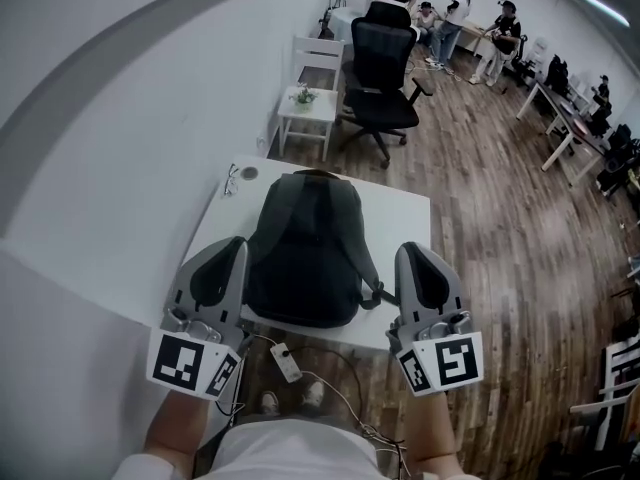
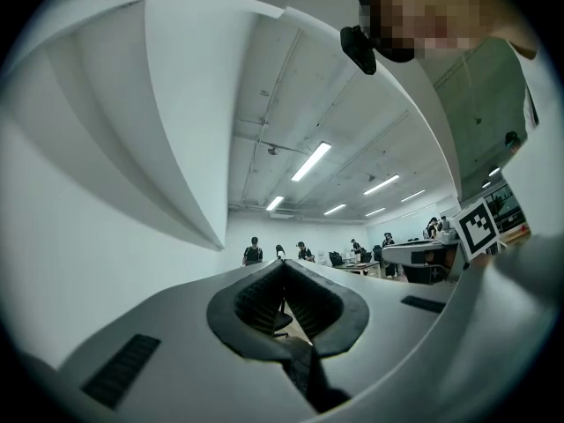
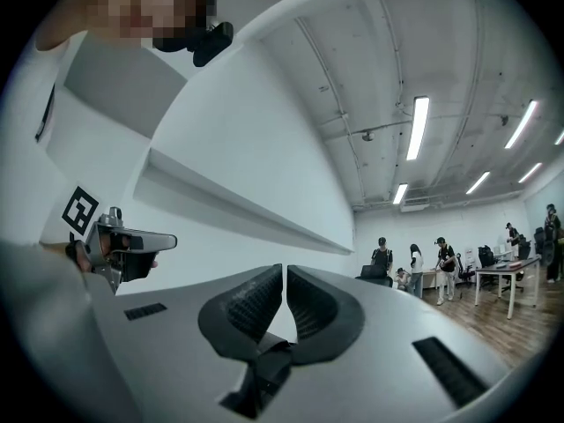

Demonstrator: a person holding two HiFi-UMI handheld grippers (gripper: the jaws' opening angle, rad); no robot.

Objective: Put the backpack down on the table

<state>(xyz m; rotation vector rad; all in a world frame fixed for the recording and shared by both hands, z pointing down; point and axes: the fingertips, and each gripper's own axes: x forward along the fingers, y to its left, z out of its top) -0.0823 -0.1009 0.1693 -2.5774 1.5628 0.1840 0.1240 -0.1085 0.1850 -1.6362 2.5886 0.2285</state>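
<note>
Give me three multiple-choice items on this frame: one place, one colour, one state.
1. Where is the backpack?
A. Lying on the white table
B. On a chair seat
C. On the floor

2. What colour is the backpack?
A. Red
B. Dark grey to black
C. White

3. How do the jaws of the left gripper and right gripper stand?
A. Both wide apart
B. Both shut on a strap
C. Both shut, nothing between them

Answers: 1 A, the head view shows it flat on the tabletop. 2 B, its whole body is dark. 3 C, each gripper view shows the pads together with only the room beyond.
</note>
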